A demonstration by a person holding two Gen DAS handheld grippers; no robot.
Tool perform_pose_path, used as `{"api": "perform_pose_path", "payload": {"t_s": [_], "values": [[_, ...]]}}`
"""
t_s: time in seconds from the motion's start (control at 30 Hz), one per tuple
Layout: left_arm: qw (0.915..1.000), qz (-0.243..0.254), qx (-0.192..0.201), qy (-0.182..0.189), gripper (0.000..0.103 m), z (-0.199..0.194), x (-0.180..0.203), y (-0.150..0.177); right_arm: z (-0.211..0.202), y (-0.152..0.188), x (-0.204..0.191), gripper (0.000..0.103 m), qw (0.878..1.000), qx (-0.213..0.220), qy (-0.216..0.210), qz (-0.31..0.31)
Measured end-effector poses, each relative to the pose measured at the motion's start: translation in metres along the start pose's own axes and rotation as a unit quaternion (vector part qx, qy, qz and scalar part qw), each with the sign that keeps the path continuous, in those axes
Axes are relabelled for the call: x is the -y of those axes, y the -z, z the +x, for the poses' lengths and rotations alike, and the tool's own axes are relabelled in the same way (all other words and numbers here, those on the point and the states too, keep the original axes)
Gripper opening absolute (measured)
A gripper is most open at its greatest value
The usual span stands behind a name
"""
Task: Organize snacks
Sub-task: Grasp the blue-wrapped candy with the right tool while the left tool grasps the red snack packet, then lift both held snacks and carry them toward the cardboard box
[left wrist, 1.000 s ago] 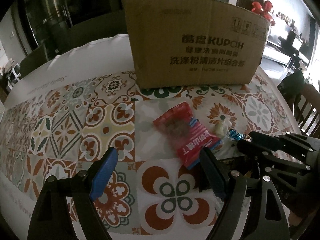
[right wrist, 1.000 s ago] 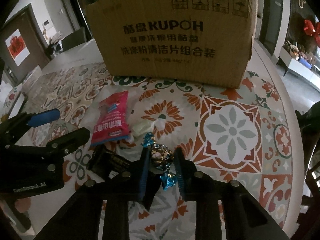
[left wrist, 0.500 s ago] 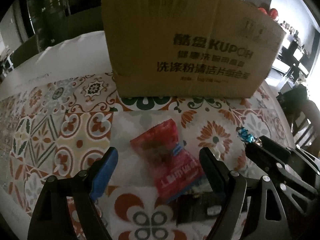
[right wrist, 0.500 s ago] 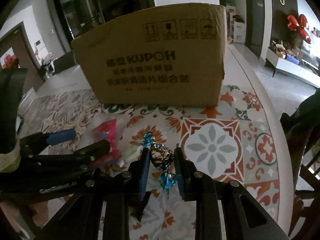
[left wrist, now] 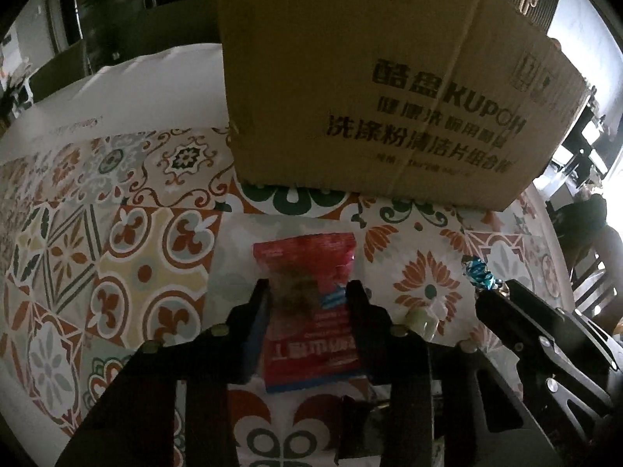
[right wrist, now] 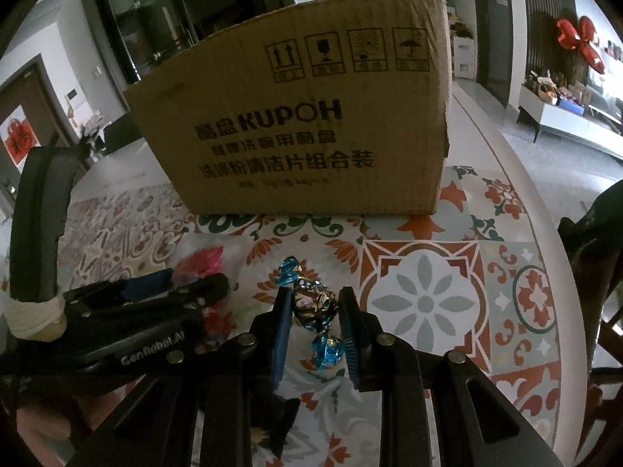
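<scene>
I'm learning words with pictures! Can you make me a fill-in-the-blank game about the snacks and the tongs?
1. The left tongs are closed on a ____ snack packet.
2. The right tongs hold a foil-wrapped ____ with blue twisted ends.
3. Behind the snacks stands a big cardboard ____ printed KUPOH.
4. A small pale candy lies on the patterned ____.

Missing words: red; candy; box; tablecloth
</scene>
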State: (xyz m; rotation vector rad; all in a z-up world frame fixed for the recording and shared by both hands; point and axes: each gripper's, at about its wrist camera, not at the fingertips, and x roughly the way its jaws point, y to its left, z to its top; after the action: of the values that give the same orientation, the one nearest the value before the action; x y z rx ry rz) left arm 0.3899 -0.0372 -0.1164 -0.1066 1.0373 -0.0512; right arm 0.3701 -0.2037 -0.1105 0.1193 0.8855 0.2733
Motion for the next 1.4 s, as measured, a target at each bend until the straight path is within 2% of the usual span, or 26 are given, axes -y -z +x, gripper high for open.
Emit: {"api": "perform_pose_path", "payload": {"t_s": [0.23,0.43,0.7,1.03,1.4], "values": [[0.9999,0.007,0.012,0.004,0.031,-0.011,0.003,0.005,-0.005,-0.001,-0.006,0.026,1.000,0.004,-0.001,-0.002],[0.9991,0.015,0.037,0.016,0.031,-0.041,0.001,0.012,-0.020,-0.002,-0.009,0.026,1.000,0.017,-0.006,0.000],[0.9962,0.030,0.077,0.027,0.031,-0.083,0.008,0.004,-0.050,-0.004,-0.015,0.026,0.999,0.047,-0.010,0.000],[0.9873,0.051,0.146,0.035,0.031,-0.146,0.015,-0.001,-0.100,-0.011,-0.020,0.026,0.995,0.100,-0.014,0.006],[0.9736,0.075,0.212,0.038,0.031,-0.198,0.020,-0.023,-0.149,-0.037,-0.031,0.026,0.986,0.165,-0.013,-0.009]]}}
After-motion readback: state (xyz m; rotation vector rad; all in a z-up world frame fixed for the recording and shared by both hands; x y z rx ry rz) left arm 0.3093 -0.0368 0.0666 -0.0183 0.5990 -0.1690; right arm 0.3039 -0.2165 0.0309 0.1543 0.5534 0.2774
